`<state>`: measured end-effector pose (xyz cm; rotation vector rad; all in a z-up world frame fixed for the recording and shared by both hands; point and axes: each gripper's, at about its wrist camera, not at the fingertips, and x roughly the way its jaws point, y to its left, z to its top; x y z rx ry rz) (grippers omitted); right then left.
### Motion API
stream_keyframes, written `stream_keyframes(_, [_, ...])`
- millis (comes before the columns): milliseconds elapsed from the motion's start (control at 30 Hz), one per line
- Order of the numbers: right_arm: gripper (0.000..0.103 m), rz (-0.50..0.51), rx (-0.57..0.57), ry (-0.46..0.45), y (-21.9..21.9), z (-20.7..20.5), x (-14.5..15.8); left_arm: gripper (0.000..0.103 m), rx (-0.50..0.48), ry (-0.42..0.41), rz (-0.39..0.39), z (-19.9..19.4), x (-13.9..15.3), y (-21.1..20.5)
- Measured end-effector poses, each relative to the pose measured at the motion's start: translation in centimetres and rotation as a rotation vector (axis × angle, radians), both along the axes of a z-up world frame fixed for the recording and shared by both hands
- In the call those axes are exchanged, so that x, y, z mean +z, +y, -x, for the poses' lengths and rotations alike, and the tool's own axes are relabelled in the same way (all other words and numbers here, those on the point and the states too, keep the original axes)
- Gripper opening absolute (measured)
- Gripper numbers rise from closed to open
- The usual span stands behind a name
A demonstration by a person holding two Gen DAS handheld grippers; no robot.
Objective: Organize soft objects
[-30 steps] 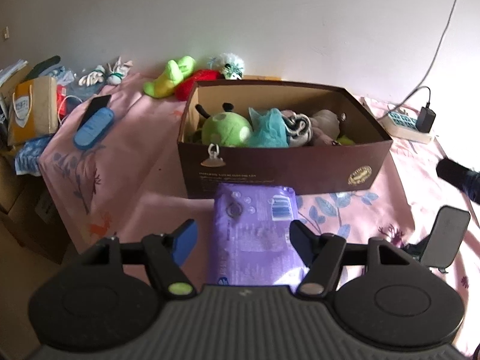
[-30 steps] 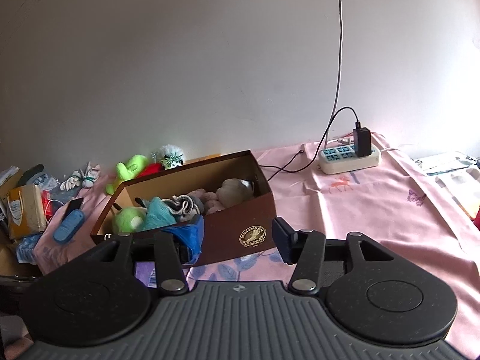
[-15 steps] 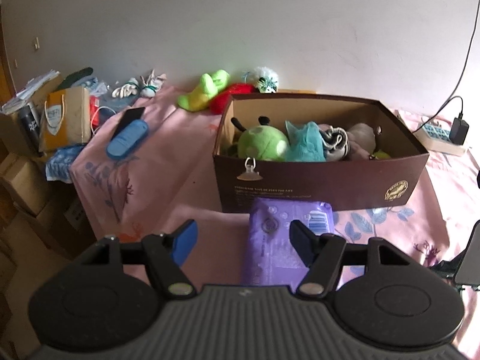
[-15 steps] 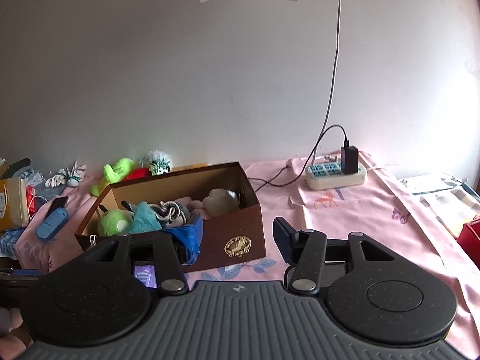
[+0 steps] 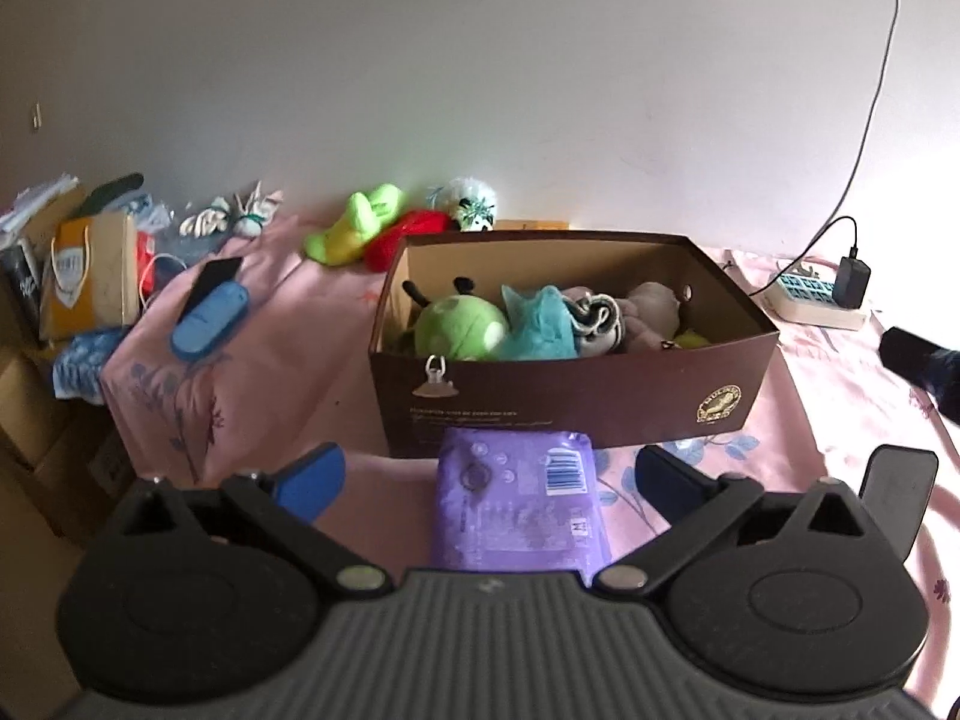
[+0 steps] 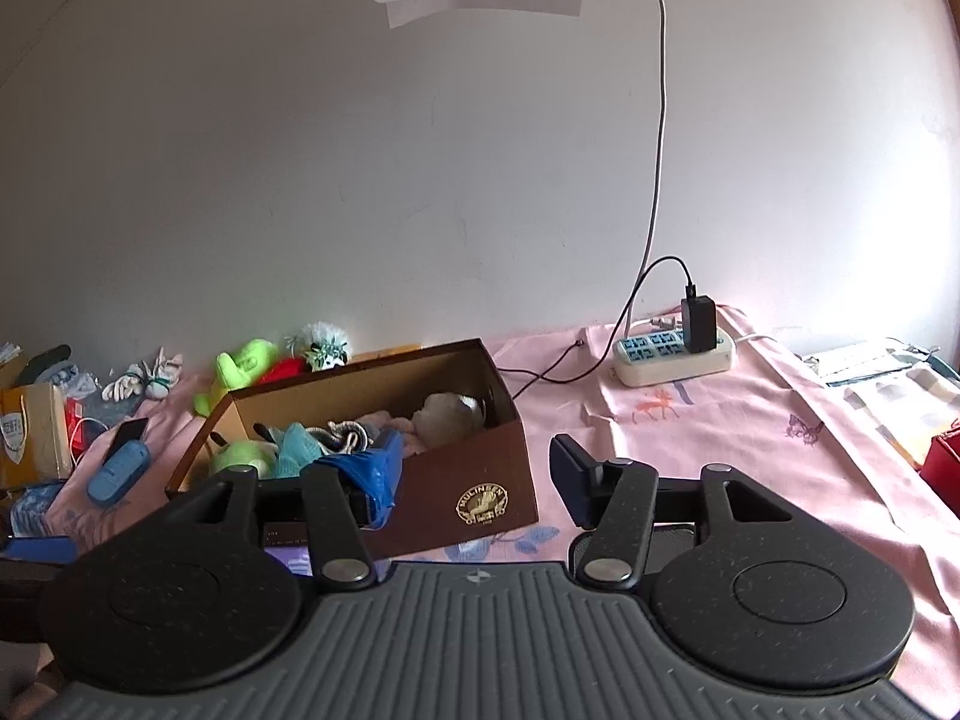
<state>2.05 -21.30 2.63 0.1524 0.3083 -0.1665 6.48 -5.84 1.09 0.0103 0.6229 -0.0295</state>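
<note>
1. Covering the table, a pink cloth is seen beneath a brown box filled with soft toys.
2. A purple pack is laid just before the box, between the spread fingers of the left gripper.
3. The right gripper is held open, empty.
</note>
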Motion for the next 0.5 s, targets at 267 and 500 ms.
stream_keyframes(267, [0.041, 0.053, -0.035, 0.071, 0.2, -0.2, -0.4, 0.103, -0.010, 0.099, -0.024, -0.7, -1.0, -0.6])
stream_keyframes(500, [0.042, 0.059, -0.043, 0.122, 0.2, -0.6, -0.5, 0.103, 0.057, 0.090, -0.086, -0.8, -1.0, -0.7])
